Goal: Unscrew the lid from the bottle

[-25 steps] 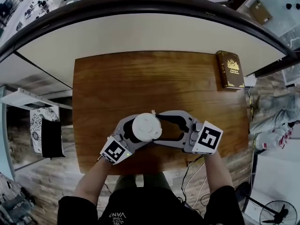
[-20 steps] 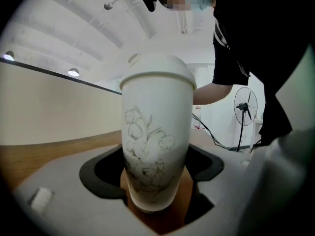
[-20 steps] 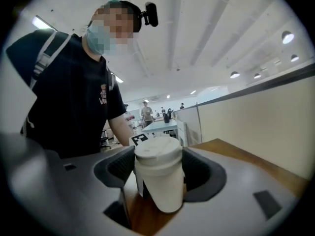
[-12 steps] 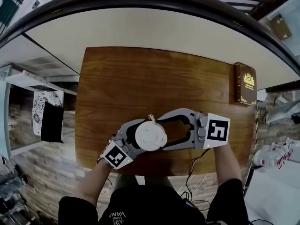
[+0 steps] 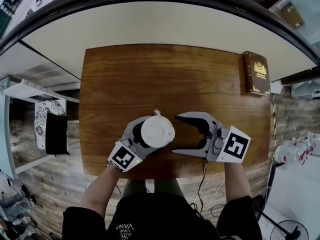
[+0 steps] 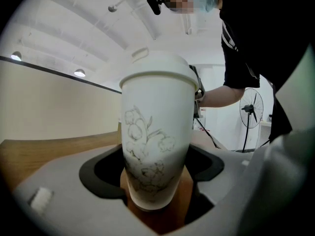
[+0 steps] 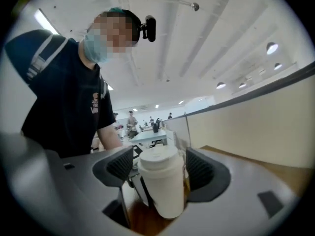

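Evidently, the left hand-held gripper is clenched on the lower body of the white, flower-printed bottle, which is kept upright near the near edge of the bench, a little left of its middle; whether its base rests on the wood cannot be told. The lid is still seated on the bottle. The right hand-held gripper is released: its jaws have just been opening, nothing is pressed by its pads, and the bottle stands just beyond its tips, to their left. The step in hand is judged to be a fresh grasp on the lid between turns. For that, the right jaws should be brought level around the lid's rim only, not the body below it, and closed squarely before any twist is made. The left grasp should be kept firm and low so the bottle is not spun along. A dark book lies at the far right corner, well apart.
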